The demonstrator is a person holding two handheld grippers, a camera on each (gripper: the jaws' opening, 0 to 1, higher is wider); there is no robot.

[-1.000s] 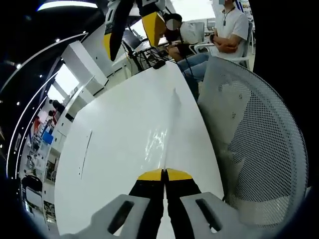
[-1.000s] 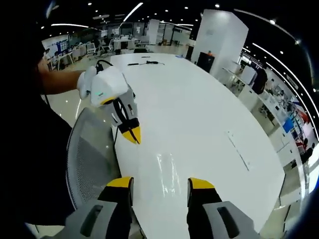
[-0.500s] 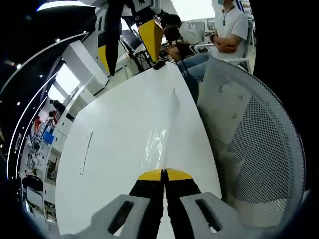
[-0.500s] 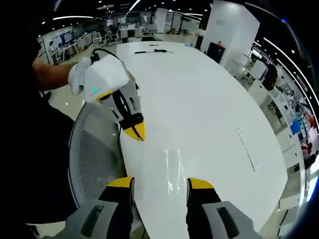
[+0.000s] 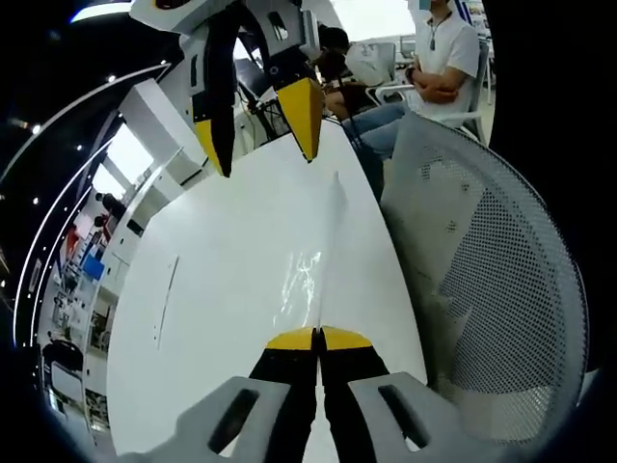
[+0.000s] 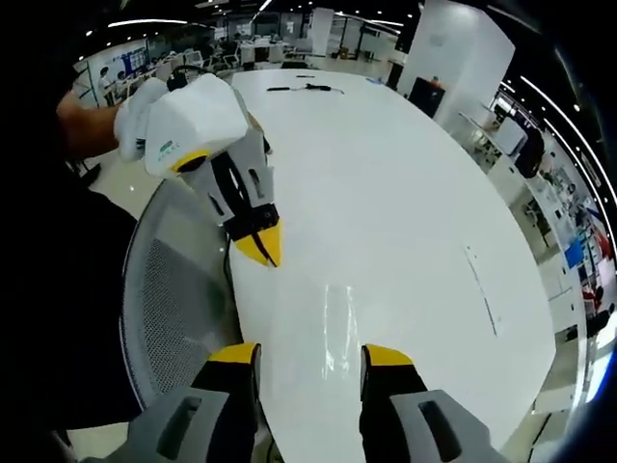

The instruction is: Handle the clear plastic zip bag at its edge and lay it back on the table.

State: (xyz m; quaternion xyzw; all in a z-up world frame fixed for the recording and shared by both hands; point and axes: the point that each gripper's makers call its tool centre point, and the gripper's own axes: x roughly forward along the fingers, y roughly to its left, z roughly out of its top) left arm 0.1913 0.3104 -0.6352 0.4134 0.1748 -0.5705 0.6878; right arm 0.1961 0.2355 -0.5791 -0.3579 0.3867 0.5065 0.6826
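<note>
In the left gripper view, the left gripper (image 5: pixel 317 340) is sitting nearest, its yellow-tipped jaws pressed together on the near edge of the bag (image 5: pixel 307 280). The bag is lying as a clear, glinting sheet on the white tabletop (image 5: pixel 222 280), running away from the jaws toward the far end. To the right, a mesh chair (image 5: pixel 492 260) is standing just beside the tabletop edge. Farther on, the right gripper (image 5: pixel 262 125) is hanging above the tabletop with its jaws spread wide and nothing between them. Beyond it, a cable (image 5: pixel 307 123) is lying at the far end of the tabletop, and two people (image 5: pixel 434 58) are sitting behind it.

In the right gripper view, the right gripper (image 6: pixel 310 357) is showing its own jaws well apart at the bottom, empty. Just past them the bag (image 6: pixel 337 323) is showing as a shiny patch on the tabletop (image 6: pixel 386 193). The left gripper (image 6: pixel 260 249) is coming in from the left with its jaws closed, near the tabletop's edge, though the bag's edge in them is too faint to make out here. A gloved hand (image 6: pixel 145 116) is gripping its white body. The chair (image 6: pixel 174 289) is standing below it. Far off, a cable (image 6: pixel 304 88) is lying on the tabletop.
</note>
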